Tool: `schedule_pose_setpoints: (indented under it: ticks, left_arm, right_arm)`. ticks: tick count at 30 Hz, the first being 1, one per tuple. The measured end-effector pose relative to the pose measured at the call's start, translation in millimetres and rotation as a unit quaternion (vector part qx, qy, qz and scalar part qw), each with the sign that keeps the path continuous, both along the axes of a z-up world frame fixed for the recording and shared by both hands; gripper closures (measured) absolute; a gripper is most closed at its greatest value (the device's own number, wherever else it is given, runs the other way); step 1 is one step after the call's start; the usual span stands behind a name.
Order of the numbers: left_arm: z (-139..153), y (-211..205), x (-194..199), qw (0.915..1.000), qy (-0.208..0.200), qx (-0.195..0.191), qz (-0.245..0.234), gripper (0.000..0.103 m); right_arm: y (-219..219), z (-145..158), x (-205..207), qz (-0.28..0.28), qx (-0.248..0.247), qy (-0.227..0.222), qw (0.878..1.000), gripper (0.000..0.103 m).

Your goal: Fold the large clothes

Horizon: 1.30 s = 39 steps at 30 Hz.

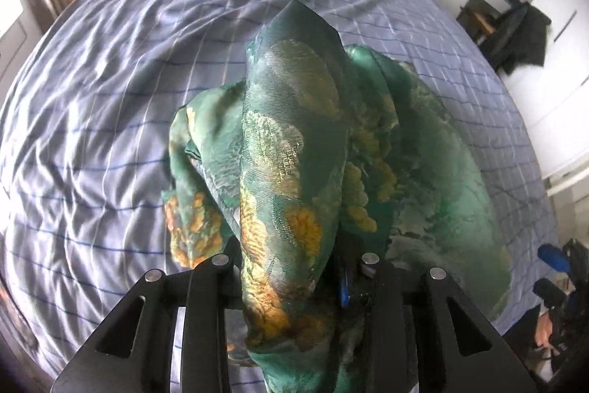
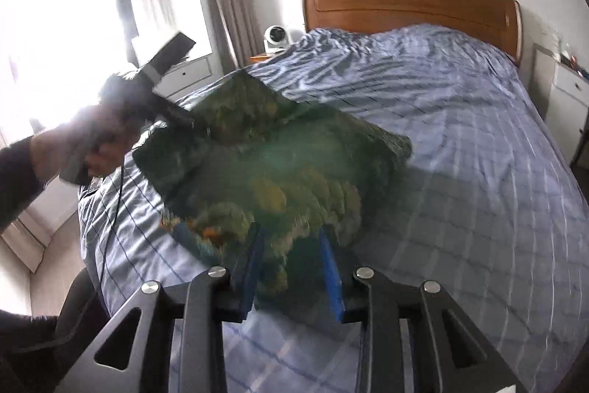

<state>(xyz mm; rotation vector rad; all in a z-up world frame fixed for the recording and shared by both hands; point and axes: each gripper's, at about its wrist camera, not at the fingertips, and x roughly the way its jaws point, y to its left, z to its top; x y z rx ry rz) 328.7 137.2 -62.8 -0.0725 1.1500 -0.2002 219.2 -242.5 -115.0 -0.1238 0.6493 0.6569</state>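
Note:
A large green garment (image 1: 294,150) with gold and orange flower print hangs bunched above the bed (image 1: 110,98). My left gripper (image 1: 294,279) is shut on a fold of it, and the cloth drapes over the fingers and hides them. In the right wrist view the same garment (image 2: 279,168) is stretched and blurred above the bed (image 2: 460,142). My right gripper (image 2: 292,264) has its blue fingers (image 2: 329,267) apart with cloth between them. The left gripper (image 2: 184,120), held in a hand, grips the garment's far corner there.
The bed has a blue checked sheet and a wooden headboard (image 2: 408,2). A small white fan (image 2: 276,37) stands on a bedside table at the left. A bright window (image 2: 92,24) is on the left. White drawers (image 2: 570,94) stand at the right.

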Motion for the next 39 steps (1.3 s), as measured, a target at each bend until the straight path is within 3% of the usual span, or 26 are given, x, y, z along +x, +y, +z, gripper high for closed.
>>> schedule_pose_setpoints:
  ticks: [4, 6, 9, 12, 20, 24, 30, 34, 39]
  left_arm:
    - [-13.6, 21.9, -0.1, 0.9999, 0.001, -0.01, 0.01, 0.069]
    - [-27.7, 34.7, -0.6, 0.9997, 0.011, -0.008, 0.02, 0.067]
    - [-52.1, 48.9, -3.0, 0.9981, 0.027, -0.044, 0.033, 0.064]
    - [-63.7, 54.7, -2.9, 0.9969, 0.024, -0.063, 0.041, 0.061]
    - [-75.8, 57.2, -4.4, 0.9957, 0.015, -0.079, 0.046, 0.058]
    - [-81.8, 67.2, -9.0, 0.9936, 0.013, -0.102, 0.047, 0.058]
    - [-84.9, 74.2, -15.1, 0.9924, 0.007, -0.114, 0.047, 0.058]
    - [-87.7, 74.7, -16.6, 0.9926, 0.006, -0.113, 0.046, 0.058]
    - [-90.3, 73.1, -17.5, 0.9931, 0.003, -0.107, 0.047, 0.057]
  right_arm:
    - [41.6, -9.3, 23.0, 0.023, -0.039, 0.009, 0.999, 0.071]
    - [58.4, -36.3, 44.2, 0.037, -0.052, 0.068, 0.996, 0.072]
    - [73.2, -70.6, 59.9, 0.034, -0.084, 0.129, 0.988, 0.073]
    - [83.8, -87.9, 58.6, 0.021, -0.113, 0.119, 0.986, 0.074]
    - [89.2, -90.0, 64.4, 0.009, -0.119, 0.139, 0.983, 0.074]
    - [87.9, -56.0, 76.9, 0.023, -0.098, 0.169, 0.98, 0.074]
    - [92.6, -13.3, 121.7, -0.02, -0.071, 0.143, 0.987, 0.074]
    - [103.1, -51.1, 156.9, -0.043, -0.104, 0.191, 0.975, 0.074]
    - [111.7, -86.7, 166.9, -0.05, -0.138, 0.199, 0.969, 0.074]
